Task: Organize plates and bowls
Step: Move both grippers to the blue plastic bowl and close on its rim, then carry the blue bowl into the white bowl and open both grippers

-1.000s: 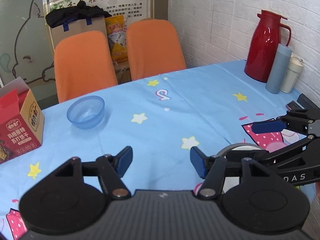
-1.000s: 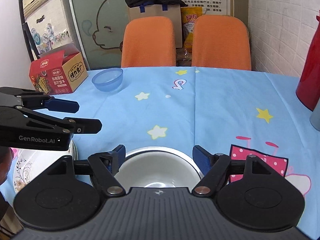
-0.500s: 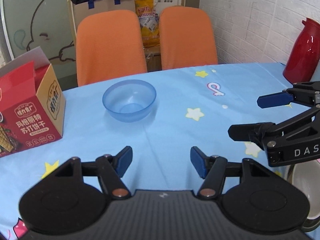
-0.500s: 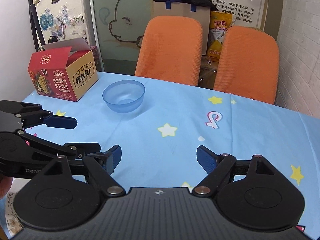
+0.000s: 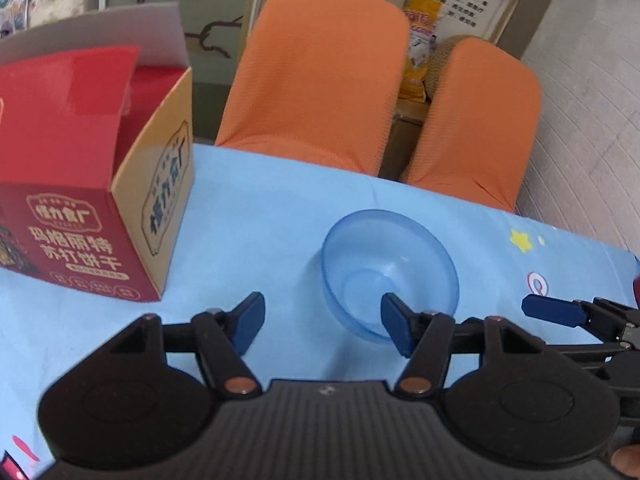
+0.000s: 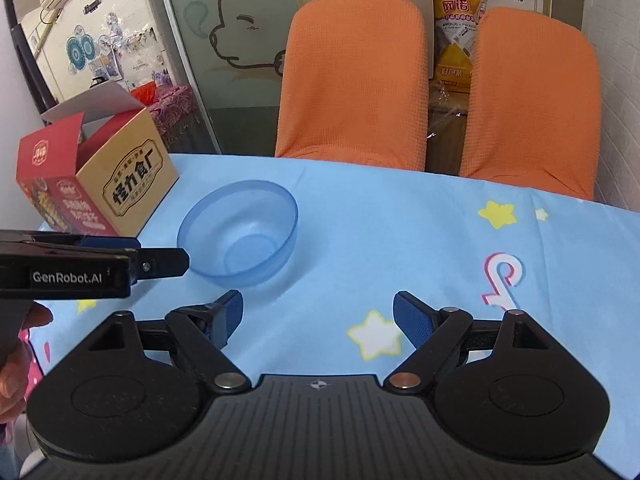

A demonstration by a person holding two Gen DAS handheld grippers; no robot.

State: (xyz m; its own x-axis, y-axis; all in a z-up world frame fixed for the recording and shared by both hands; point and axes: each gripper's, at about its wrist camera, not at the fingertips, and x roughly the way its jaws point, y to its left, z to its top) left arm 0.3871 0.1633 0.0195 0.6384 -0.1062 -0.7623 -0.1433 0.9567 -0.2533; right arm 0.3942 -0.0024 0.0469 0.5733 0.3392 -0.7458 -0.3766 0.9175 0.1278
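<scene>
A clear blue plastic bowl (image 5: 390, 268) stands upright on the blue star-print tablecloth (image 5: 260, 232). My left gripper (image 5: 322, 322) is open, nothing between its blue pads; its right fingertip overlaps the bowl's near rim in the left wrist view. In the right wrist view the same bowl (image 6: 240, 234) lies ahead and to the left of my right gripper (image 6: 318, 320), which is open and empty above the cloth. The left gripper's black fingers (image 6: 120, 258) reach in from the left beside the bowl. The right gripper's blue pad (image 5: 550, 310) shows at the right edge of the left wrist view.
An open red and tan biscuit box (image 5: 96, 200) stands on the table left of the bowl, also seen as the box (image 6: 96, 184) in the right wrist view. Two orange chairs (image 6: 352, 80) stand behind the table's far edge. A white brick wall is at the right.
Both grippers have moved across the table toward the blue bowl, which is now much closer. The metal bowl, the plate and the red flask have left the views. Both stay open.
</scene>
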